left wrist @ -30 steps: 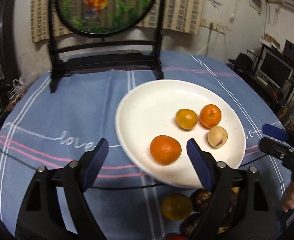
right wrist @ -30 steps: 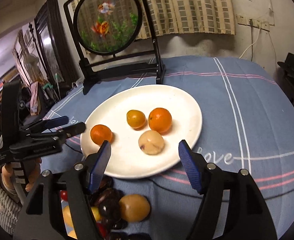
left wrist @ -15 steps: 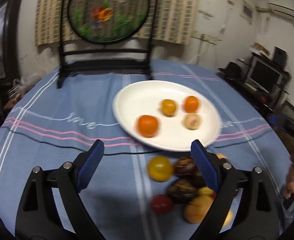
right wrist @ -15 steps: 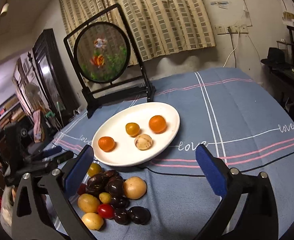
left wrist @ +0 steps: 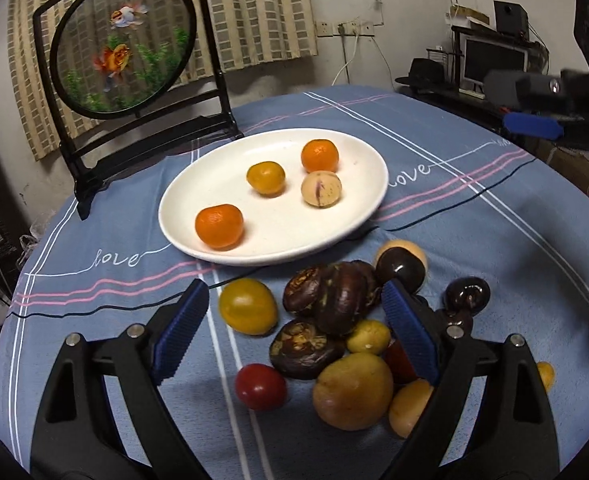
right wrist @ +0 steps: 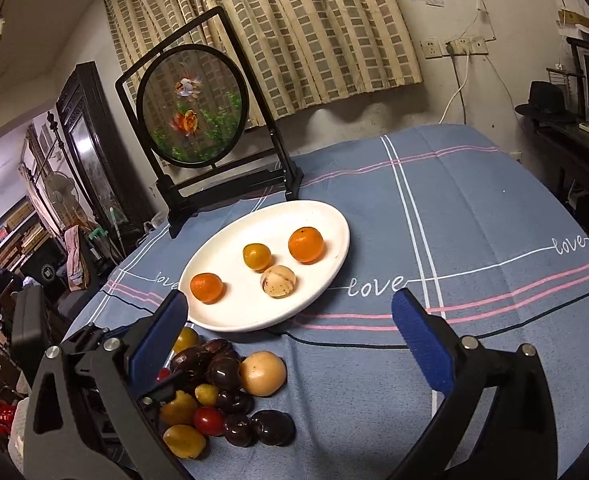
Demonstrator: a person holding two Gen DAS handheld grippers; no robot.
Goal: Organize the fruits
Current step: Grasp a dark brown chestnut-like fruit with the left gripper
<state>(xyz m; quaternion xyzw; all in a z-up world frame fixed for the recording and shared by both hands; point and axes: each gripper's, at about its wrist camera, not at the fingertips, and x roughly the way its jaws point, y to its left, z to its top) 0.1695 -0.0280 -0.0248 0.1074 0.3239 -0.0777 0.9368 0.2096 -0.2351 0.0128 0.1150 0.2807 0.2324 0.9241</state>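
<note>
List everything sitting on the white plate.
On the white plate: two tangerines, a yellow-orange round fruit and a pale speckled fruit. None touch. Nothing covers the plate; only the fruits' undersides are hidden.

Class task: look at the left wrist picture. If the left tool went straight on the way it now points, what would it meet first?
Most likely the pile of dark fruits on the cloth, between and just ahead of the open left tool. The white plate lies beyond. Depth is hard to judge, so the yellow fruit could come first.
</note>
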